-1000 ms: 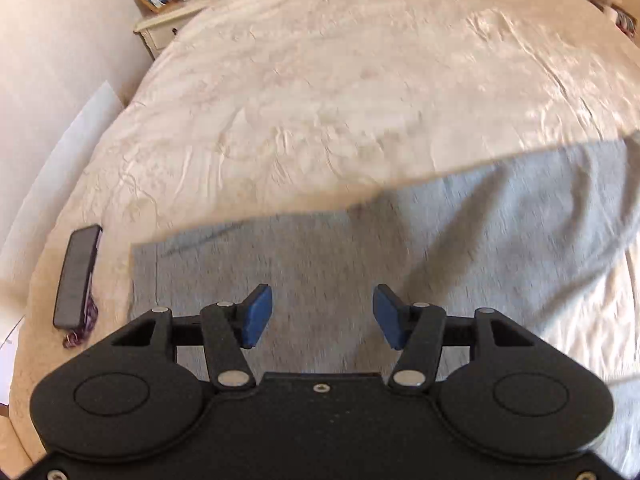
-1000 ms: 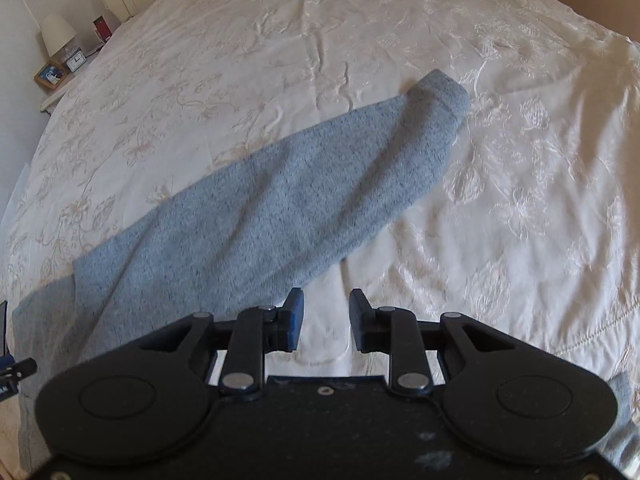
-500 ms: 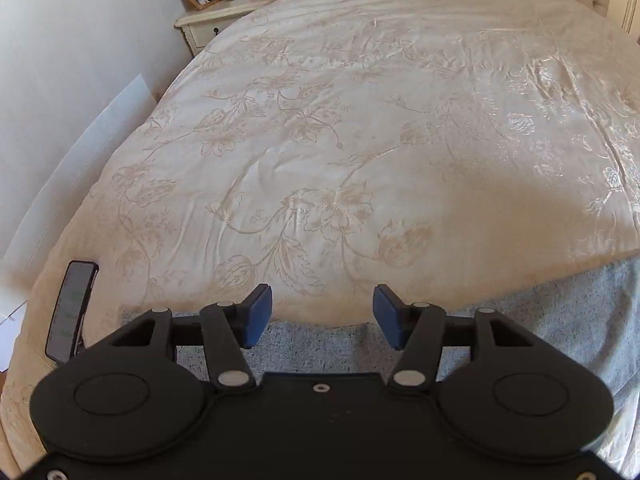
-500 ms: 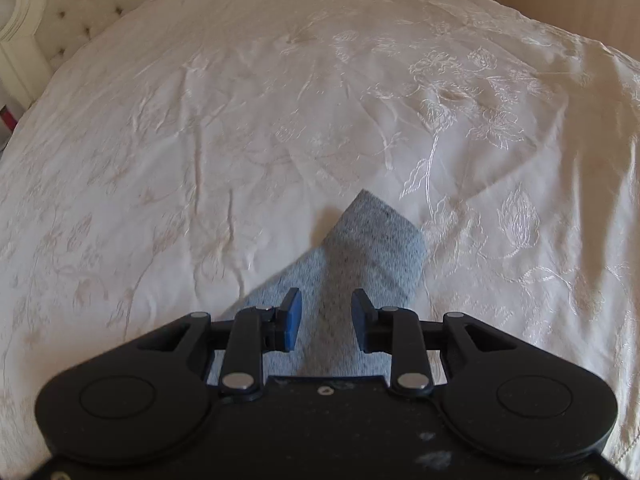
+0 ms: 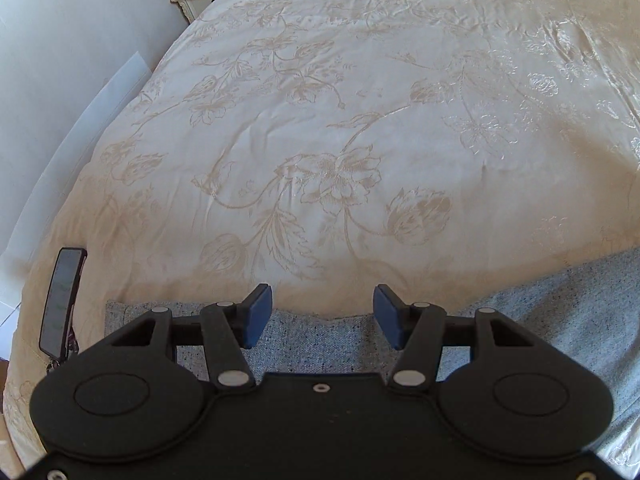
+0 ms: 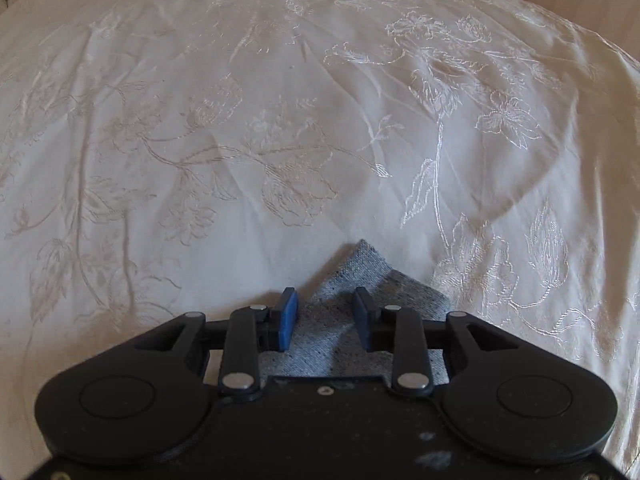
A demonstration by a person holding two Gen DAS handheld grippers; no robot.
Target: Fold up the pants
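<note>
Right gripper (image 6: 325, 316) jaws closing over pants (image 6: 372, 300) cuff — I might pinch bed (image 6: 280, 120) cover too. Left gripper (image 5: 318, 314) wide open, empty.

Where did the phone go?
The phone lies at the left edge of the bed in the left wrist view, just left of the grey pants and the left hand-held gripper.

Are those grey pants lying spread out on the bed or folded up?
Cannot tell: only the pants' edge and one leg end show, flat on the bedspread.
</note>
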